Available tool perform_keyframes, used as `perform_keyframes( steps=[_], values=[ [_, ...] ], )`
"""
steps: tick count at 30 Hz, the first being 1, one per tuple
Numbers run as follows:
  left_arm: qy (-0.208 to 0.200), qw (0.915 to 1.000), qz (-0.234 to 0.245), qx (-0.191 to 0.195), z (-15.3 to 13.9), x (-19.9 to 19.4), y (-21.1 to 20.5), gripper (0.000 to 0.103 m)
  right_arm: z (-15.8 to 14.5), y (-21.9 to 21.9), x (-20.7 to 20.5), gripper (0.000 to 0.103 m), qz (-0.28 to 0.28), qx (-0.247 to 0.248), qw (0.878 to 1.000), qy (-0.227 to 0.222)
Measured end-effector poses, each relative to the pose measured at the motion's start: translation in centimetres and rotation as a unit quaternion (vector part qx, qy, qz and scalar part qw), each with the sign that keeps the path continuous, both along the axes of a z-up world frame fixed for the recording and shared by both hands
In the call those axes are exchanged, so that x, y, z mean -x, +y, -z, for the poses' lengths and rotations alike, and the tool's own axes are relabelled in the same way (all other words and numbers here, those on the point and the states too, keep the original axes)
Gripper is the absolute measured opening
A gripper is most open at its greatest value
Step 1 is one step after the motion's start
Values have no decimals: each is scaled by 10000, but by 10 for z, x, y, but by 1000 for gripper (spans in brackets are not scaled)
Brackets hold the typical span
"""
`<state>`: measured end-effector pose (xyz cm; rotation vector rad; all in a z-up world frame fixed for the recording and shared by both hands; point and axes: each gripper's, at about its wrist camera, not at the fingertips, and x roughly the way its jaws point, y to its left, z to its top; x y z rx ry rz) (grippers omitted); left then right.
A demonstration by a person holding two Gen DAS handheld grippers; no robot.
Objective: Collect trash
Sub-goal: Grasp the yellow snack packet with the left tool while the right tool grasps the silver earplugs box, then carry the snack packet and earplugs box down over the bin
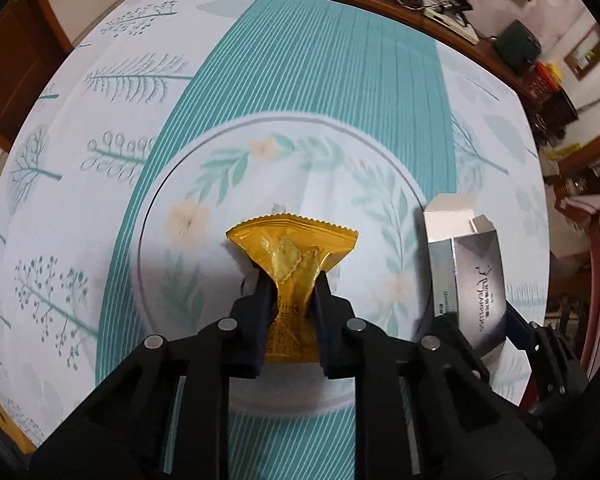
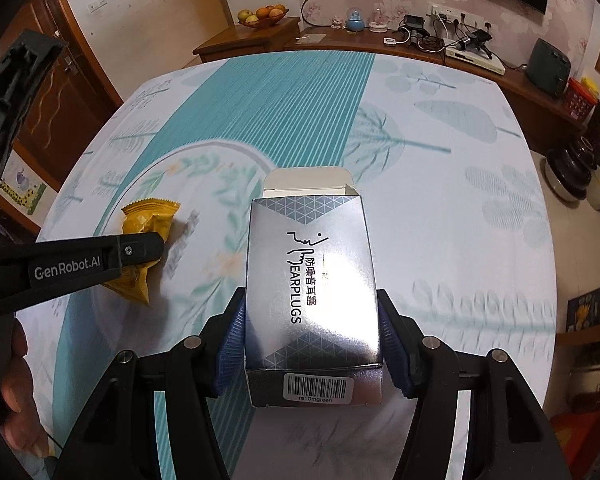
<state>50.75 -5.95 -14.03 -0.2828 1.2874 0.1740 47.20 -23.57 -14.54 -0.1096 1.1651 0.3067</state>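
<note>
- The left gripper (image 1: 290, 280) is seen closed on a yellow snack wrapper (image 1: 292, 248), which is pinched at its lower half between the two black fingers (image 1: 260, 300), at the centre of the left wrist frame.
- The wrapper is held over a white plate (image 1: 204, 184) with a floral pattern; whether it touches the plate cannot be told.
- The right gripper (image 2: 312, 320) is seen clamped on a silver earplug box (image 2: 312, 272), gripped by its two long sides, at the centre of the right wrist frame.
- The box's top flap (image 2: 308, 180) is open, and a barcode label (image 2: 318, 388) is shown on its near end.
- The plate lies on a teal and white tablecloth (image 2: 460, 220).
- In the left wrist frame the box is found at lower right, just beside the plate's rim.
</note>
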Motion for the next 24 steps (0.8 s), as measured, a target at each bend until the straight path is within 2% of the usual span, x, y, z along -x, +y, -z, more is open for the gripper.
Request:
perform_keyframes(
  steps=[6,11,19,24],
  values=[
    [-146,9991,404,34,-14,50,16,14,-21,7,58,60,340,-61,9993,-110],
    [-405,9956,840,120,-43,114,29,14,-50,20,123,60,680,-73,9971,-320],
    [-803,9833,1632,124,-89,223,52,14,-93,57,248,60,1304,-59,9890,-700],
    [-883,9753,2023,125,-102,285,68,13,-114,84,330,60,1554,-58,9843,-835]
  ],
)
